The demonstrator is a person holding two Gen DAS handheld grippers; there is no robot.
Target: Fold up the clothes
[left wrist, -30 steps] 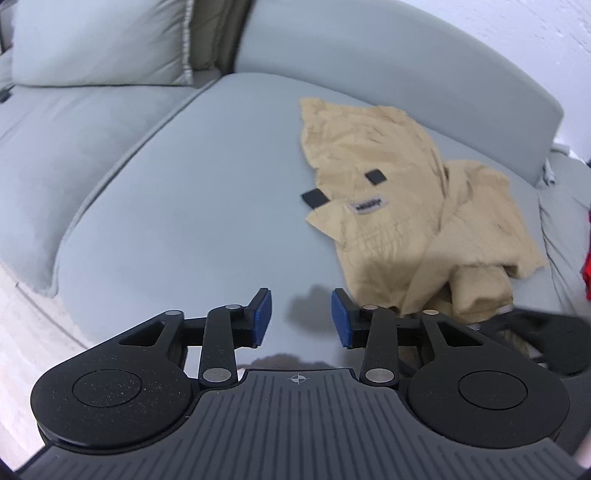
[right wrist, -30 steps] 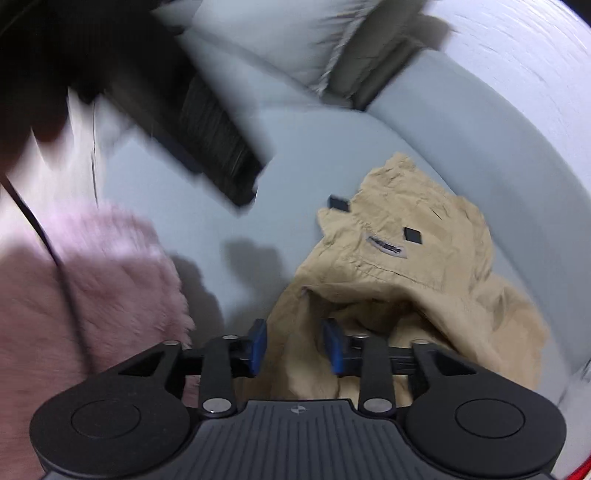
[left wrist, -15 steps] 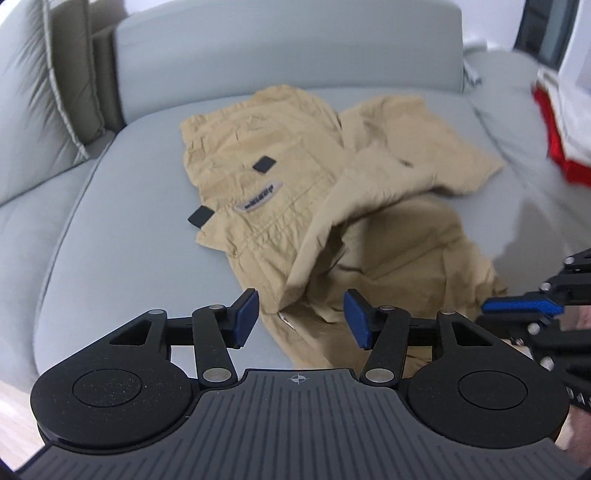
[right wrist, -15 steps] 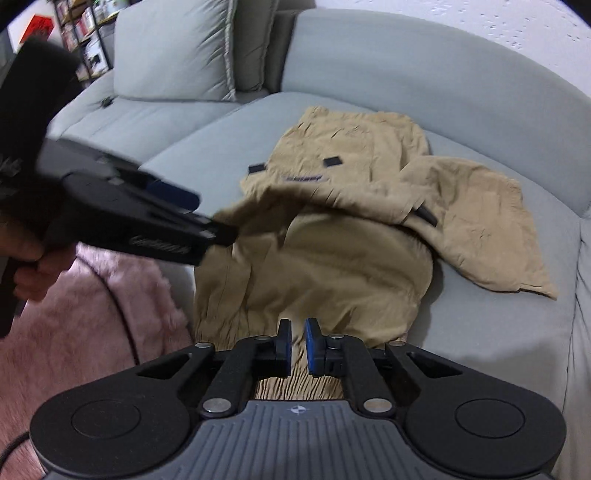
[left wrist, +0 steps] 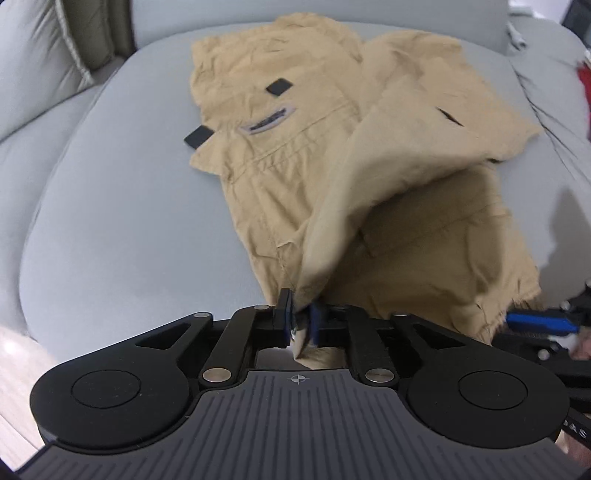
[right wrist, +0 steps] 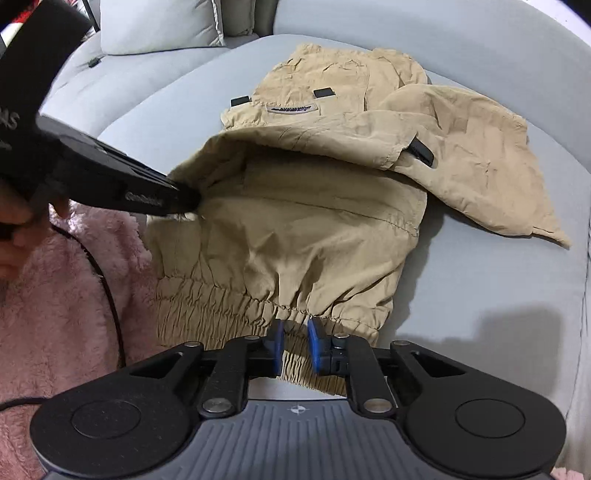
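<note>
A tan garment [left wrist: 295, 147] with black tabs and a grey logo patch lies crumpled on the grey sofa seat [left wrist: 129, 203]. My left gripper [left wrist: 300, 320] is at the garment's near left edge. Its jaws are closing on a raised fold of tan fabric that sits between the blue pads. The right wrist view shows that left gripper [right wrist: 184, 199] from the side, holding the fold up. My right gripper [right wrist: 295, 343] hovers at the garment's [right wrist: 314, 221] gathered elastic hem. Its jaws are opening slightly, and the hem lies between and under the pads without being pinched.
Grey cushions [right wrist: 159, 22] and the sofa back stand behind the garment. A pink fluffy surface [right wrist: 55, 314] with a black cable [right wrist: 110, 295] lies left of the sofa front. A hand [right wrist: 14, 236] holds the left tool. Something red [left wrist: 585, 77] lies at the far right.
My left gripper came down onto the garment's near edge and closed on a fold. My right gripper sank to the elastic hem and its jaws parted a little.
</note>
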